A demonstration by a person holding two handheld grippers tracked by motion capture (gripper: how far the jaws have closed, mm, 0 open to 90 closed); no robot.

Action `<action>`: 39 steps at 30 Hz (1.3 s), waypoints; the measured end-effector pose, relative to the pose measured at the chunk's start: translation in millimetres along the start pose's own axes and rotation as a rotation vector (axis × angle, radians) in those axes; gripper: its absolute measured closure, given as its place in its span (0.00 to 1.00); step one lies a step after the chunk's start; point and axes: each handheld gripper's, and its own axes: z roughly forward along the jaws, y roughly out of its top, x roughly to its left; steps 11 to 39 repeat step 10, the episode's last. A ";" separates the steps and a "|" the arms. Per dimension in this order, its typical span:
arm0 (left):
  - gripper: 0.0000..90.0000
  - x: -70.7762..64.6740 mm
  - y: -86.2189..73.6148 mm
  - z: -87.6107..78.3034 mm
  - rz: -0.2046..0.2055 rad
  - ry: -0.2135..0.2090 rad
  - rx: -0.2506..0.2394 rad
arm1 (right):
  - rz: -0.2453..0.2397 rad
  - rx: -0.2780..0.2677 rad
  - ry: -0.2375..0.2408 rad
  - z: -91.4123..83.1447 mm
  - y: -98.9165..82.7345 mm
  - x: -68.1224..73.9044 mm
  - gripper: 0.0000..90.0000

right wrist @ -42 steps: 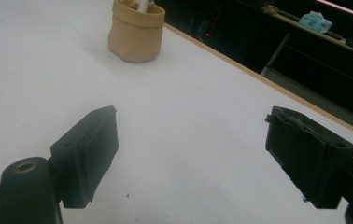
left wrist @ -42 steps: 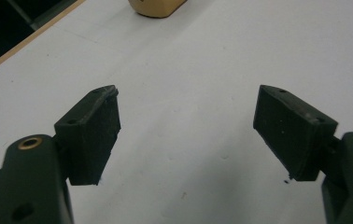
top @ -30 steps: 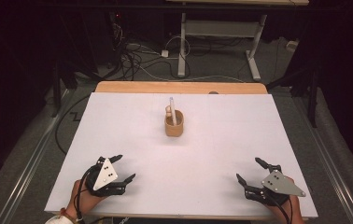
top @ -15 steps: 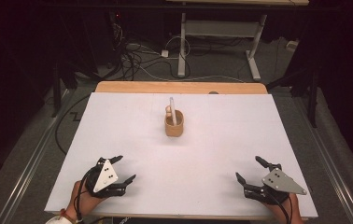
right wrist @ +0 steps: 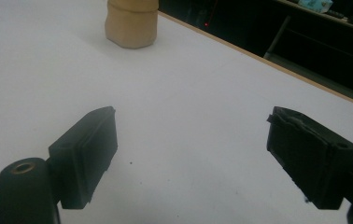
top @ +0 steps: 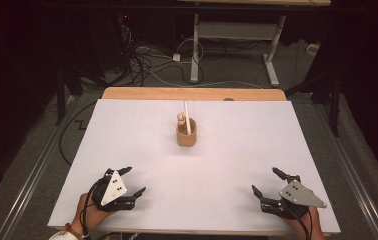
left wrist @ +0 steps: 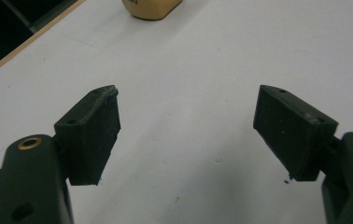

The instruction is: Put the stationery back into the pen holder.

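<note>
High view: a tan cup [top: 186, 136] stands upright near the middle of the table [top: 127, 130], somewhat toward its far edge; a white stick [top: 187, 117] leans inside it and rises above the rim; a small wooden peg-like piece [top: 180, 119] shows at the cup's far left rim, its nature too small to tell. Left gripper [top: 133, 181] rests near the table's near left corner, jaws spread wide and empty; right gripper [top: 267, 181] rests near the near right corner, jaws likewise spread, nothing between them. Both lie well apart from the cup. Judgement: work stands at the outset, approach not yet made. Next move calls for one gripper to travel forward toward the cup, jaws kept apart; the other may need to steady the cup, which looks light and could tip.
</note>
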 end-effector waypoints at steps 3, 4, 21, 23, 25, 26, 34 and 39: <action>0.25 0.3 -0.1 0.9 -0.006 0.002 0.000 | -0.002 -0.001 0.000 0.2 0.0 -0.3 0.18; 0.25 0.4 -0.1 1.1 -0.006 0.002 0.000 | -0.001 -0.002 0.001 0.1 0.0 -0.4 0.18; 0.25 0.5 0.4 1.4 -0.009 0.003 -0.001 | 0.001 -0.001 0.005 0.6 0.2 -0.1 0.18; 0.25 0.5 0.4 1.4 -0.009 0.003 -0.001 | 0.001 -0.001 0.005 0.6 0.2 -0.1 0.18; 0.25 0.5 0.4 1.4 -0.009 0.003 -0.001 | 0.001 -0.001 0.005 0.6 0.2 -0.1 0.18; 0.25 0.5 0.4 1.4 -0.009 0.003 -0.001 | 0.001 -0.001 0.005 0.6 0.2 -0.1 0.18; 0.25 0.5 0.4 1.4 -0.009 0.003 -0.001 | 0.001 -0.001 0.005 0.6 0.2 -0.1 0.18; 0.25 0.5 0.4 1.4 -0.009 0.003 -0.001 | 0.001 -0.001 0.005 0.6 0.2 -0.1 0.18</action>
